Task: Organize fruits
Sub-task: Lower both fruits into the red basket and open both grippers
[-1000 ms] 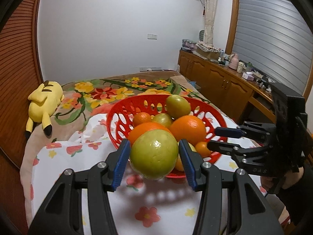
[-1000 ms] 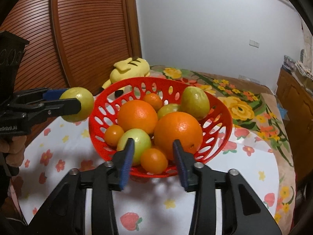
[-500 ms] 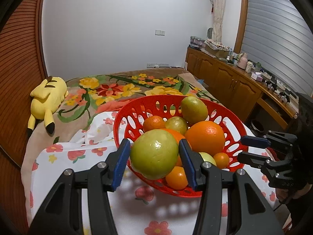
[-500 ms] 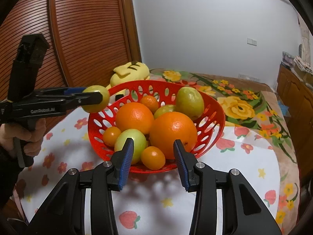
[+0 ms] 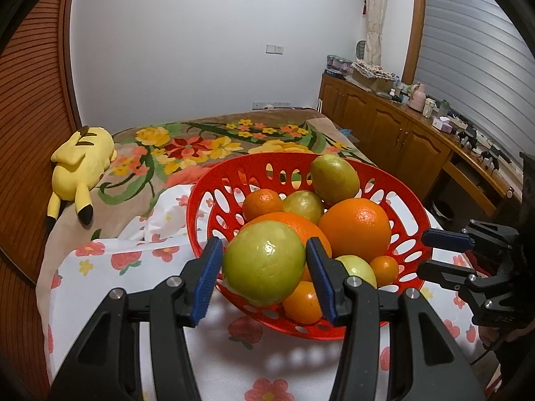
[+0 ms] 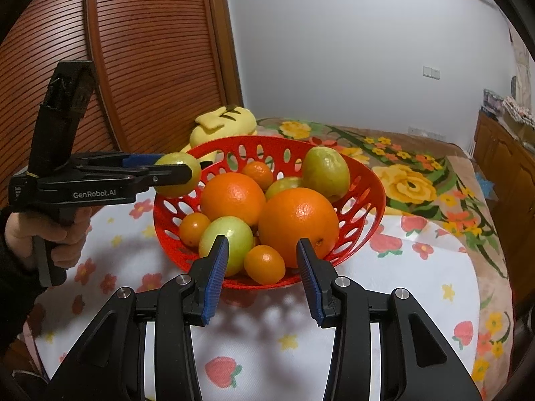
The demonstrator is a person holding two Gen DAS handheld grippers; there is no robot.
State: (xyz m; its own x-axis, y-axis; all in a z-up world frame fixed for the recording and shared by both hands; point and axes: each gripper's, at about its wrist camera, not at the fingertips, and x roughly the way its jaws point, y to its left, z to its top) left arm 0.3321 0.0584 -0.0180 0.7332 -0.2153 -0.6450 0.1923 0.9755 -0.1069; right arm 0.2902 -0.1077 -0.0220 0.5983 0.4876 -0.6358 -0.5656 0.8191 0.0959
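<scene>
Fruit filled a red perforated basket point(image 6: 364, 200) at the centre of both views, set on a white floral cloth point(image 6: 384, 300) over a flowered bedspread. The left gripper point(image 5: 264, 267), low in the centre of its own view, was closed on a green fruit point(image 5: 264, 262), its blue pads pressed to either side; in the right wrist view that fruit point(image 6: 177, 173) hung at middle left, at the basket's near rim and clear of the pile. The right gripper point(image 6: 262, 264), low in the centre of its frame, stood open and held nothing, with a small orange point(image 6: 264, 264) in the basket showing between its pads. Large oranges, smaller ones and green fruits were heaped inside. A yellow plush toy point(image 5: 82, 163) lay at middle left of the left view. The step in hand looked like delivering the green fruit to the basket; the next move would call for carrying it over the rim, lowering it onto a stable spot and easing the grip apart gently so nothing rolls.
</scene>
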